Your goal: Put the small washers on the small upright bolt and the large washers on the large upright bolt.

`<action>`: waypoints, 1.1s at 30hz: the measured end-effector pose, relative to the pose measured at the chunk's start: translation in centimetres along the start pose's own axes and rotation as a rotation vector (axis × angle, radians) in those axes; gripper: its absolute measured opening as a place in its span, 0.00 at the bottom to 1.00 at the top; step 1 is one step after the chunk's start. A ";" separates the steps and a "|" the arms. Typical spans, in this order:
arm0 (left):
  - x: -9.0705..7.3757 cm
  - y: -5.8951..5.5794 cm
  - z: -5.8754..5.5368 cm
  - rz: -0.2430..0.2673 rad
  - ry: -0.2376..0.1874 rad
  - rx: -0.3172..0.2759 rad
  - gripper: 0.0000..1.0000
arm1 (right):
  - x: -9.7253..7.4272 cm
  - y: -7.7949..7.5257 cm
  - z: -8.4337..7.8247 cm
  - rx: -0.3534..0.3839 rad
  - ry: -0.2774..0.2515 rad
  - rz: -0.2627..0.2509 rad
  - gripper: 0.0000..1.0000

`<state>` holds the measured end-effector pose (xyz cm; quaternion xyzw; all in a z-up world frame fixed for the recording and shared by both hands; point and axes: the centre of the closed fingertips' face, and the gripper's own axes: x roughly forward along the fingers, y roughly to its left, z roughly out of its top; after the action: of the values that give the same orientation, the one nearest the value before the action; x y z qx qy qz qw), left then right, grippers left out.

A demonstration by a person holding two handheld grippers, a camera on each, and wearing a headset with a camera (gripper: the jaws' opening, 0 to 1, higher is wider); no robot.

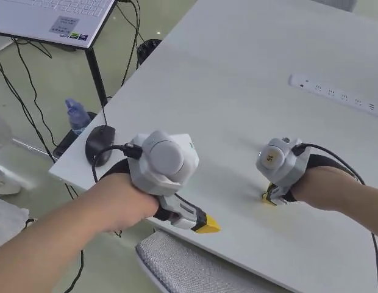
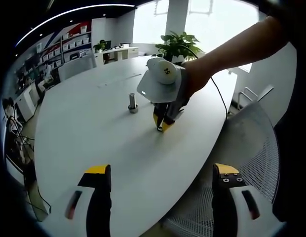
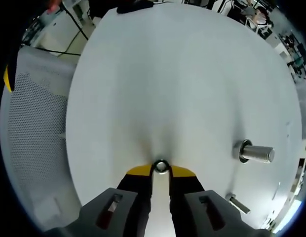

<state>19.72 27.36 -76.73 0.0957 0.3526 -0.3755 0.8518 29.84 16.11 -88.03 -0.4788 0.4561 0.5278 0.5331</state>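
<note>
My right gripper (image 3: 161,173) points down at the white table (image 3: 182,74) and is shut on a small metal washer (image 3: 161,166) held at its yellow tips. To its right in this view the large upright bolt (image 3: 254,153) stands on its hex head, and the small bolt (image 3: 236,201) is nearer the view's lower edge. In the left gripper view, my left gripper (image 2: 163,173) stands wide open and holds nothing. It faces the right gripper (image 2: 163,123) and an upright bolt (image 2: 133,102) just left of it. In the head view the left gripper (image 1: 202,223) hovers over the table's near edge, left of the right gripper (image 1: 269,196).
A white power strip (image 1: 335,94) lies at the far right of the table (image 1: 238,73). A mouse (image 1: 99,143) sits at the table's left corner. A grey mesh chair (image 1: 189,262) is under the near edge. A laptop (image 1: 55,18) stands on a side stand at the far left.
</note>
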 end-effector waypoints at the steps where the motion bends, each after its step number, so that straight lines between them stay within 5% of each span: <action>1: 0.0 0.1 0.1 0.002 0.000 0.001 0.84 | 0.0 -0.1 -0.1 0.019 -0.006 0.004 0.13; 10: 0.0 0.2 0.4 0.008 0.006 0.006 0.83 | 0.0 -0.2 -0.3 0.069 -0.072 -0.002 0.12; 18: 0.1 0.2 0.3 0.011 0.010 0.004 0.82 | -0.7 -0.2 -1.3 0.100 -0.077 0.006 0.12; 33: 1.4 0.4 1.4 0.013 -0.030 -0.009 0.87 | -4.2 -2.3 -7.9 0.206 -0.052 -0.020 0.12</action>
<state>21.39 26.30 -76.71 0.0884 0.3407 -0.3697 0.8599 32.15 7.76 -84.83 -0.4121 0.4889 0.4852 0.5963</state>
